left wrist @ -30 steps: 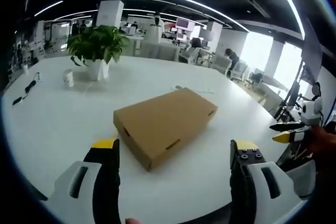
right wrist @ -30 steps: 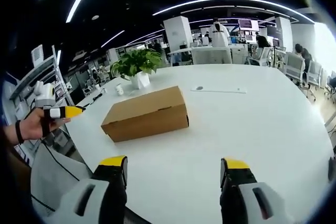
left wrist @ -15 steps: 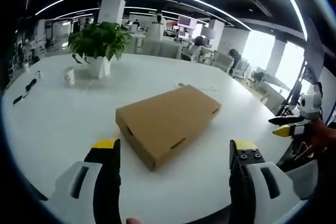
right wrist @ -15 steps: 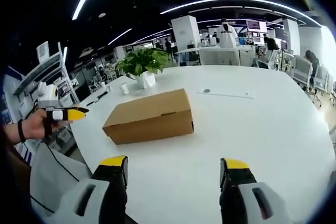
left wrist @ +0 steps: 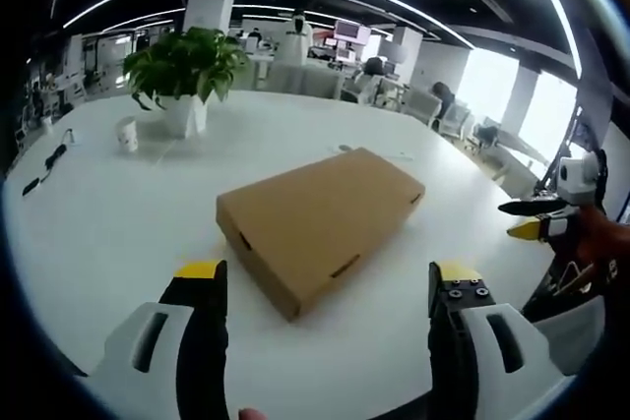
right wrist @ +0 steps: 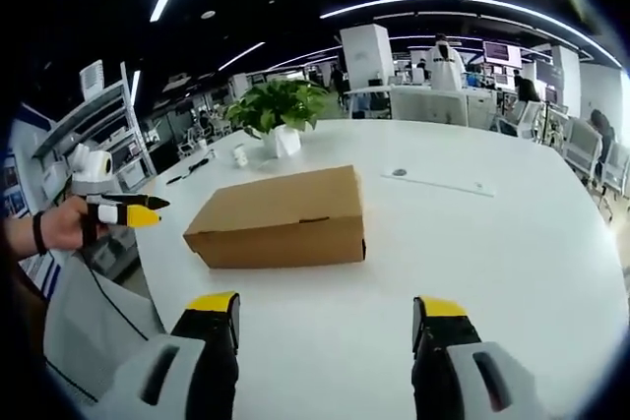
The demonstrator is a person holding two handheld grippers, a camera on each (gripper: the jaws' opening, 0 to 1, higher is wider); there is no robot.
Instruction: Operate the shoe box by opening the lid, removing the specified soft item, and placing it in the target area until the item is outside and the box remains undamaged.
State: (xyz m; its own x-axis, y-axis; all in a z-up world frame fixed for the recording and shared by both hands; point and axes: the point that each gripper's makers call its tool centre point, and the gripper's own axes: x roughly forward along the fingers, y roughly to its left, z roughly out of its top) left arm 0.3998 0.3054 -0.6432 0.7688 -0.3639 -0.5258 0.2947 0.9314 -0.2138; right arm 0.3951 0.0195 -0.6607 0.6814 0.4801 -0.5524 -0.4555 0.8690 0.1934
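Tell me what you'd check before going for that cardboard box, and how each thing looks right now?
1. Lid state: the shoe box is closed, lid flat on top. Ok as a start; opening is not yet done.
2. Box condition: no dents or tears on the faces that show. Ok.
3. Left gripper: jaws spread wide, nothing held, short of the box. Ok.
4. Right gripper: jaws spread wide, nothing held, short of the box. Ok.
5. Room around the box: bare white table on the near sides; the potted plant and small cup stand well behind it. Ok.
6. Soft item inside and target area: neither can be made out. Cannot tell.
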